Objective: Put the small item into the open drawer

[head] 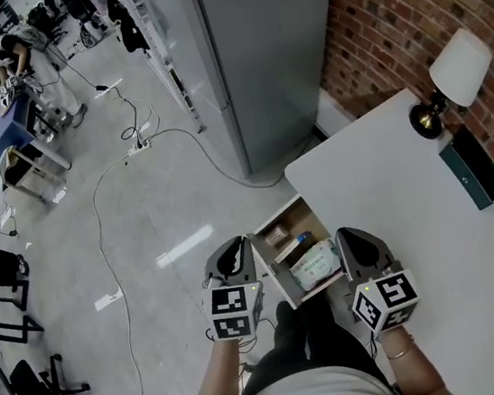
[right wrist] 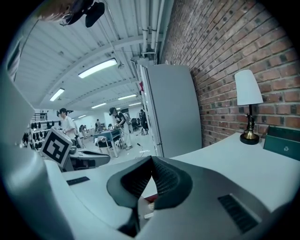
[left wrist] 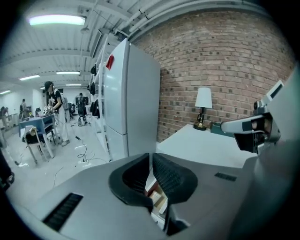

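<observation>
Left hand-held gripper (head: 232, 253): jaws pressed tip to tip, nothing caught between them; held up just off the left side of the open drawer (head: 268, 269).
Right hand-held gripper (head: 351, 239): closed up as well, ribbed pads meeting at the tips, empty; over the surface's (head: 414, 214) near-left edge, right beside the drawer.
Open drawer: pulled out from under the surface's left edge, sitting between the two grippers.
Small item: down in the drawer, a white packet with green print (head: 313, 267) towards the near end; clear of both sets of jaws.
Also in the drawer: a pale box (head: 277, 233) at the far end.
Lamp (head: 453, 76): upright at the surface's far edge, by the brick wall (head: 402, 6).
Dark green box (head: 471, 168): flat on the surface, just beside the lamp.
Grey fridge (head: 263, 53): off the surface's far-left corner, on the floor (head: 143, 234).
</observation>
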The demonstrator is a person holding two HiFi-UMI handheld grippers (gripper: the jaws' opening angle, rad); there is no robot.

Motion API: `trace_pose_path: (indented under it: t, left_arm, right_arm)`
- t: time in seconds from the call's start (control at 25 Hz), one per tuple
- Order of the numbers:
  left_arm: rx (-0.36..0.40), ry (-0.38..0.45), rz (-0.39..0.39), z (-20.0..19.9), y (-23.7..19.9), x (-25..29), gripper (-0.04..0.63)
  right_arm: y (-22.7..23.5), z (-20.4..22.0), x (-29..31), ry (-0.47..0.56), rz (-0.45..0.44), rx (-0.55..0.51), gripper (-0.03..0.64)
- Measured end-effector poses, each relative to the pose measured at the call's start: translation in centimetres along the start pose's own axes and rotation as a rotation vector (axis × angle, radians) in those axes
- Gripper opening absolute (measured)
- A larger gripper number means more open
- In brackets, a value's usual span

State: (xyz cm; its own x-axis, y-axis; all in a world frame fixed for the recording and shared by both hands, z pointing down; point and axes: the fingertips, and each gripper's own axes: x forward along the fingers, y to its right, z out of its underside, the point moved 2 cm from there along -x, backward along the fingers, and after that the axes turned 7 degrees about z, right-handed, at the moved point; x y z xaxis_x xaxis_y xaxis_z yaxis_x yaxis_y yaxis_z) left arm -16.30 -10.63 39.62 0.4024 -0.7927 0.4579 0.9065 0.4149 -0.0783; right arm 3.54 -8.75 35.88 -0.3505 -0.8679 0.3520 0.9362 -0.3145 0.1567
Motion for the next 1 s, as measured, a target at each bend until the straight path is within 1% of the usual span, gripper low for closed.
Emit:
trace_pose_path:
  t: [0.16, 0.4, 0.56, 0.8, 1.0]
  left_arm:
    - [-0.021, 0.068, -0.019, -1.6, -0.4, -2.9, 0.034]
    - [-0.042, 0.142, -0.059, -2.6, -1.7, -7.0, 0.032]
    - [-0.053, 0.167, -0.076, -2.6, -2.6, -9.0, 0.032]
    - [-0.074, 0.184, -0.081, -2.7, -3.8, -10.9, 0.032]
    - [-0.098, 0.203, -0.081, -2.6, -4.4, -11.5, 0.032]
  right_arm:
    - [-0.8, -0.5, -1.3, 0.01, -0.007, -0.022, 0.008]
    - [-2.3, -1.0, -2.9, 0.031, -0.003, -0.046, 0.006]
    - [-3.2, -1.2, -3.6, 0.043, 0.012, -0.066, 0.006]
    - [-4.2, -1.6, -3.9, 0.048, 0.014, -0.053, 0.006]
    - [-4.8, -1.7, -4.1, 0.047, 0.028, -0.101, 0.006]
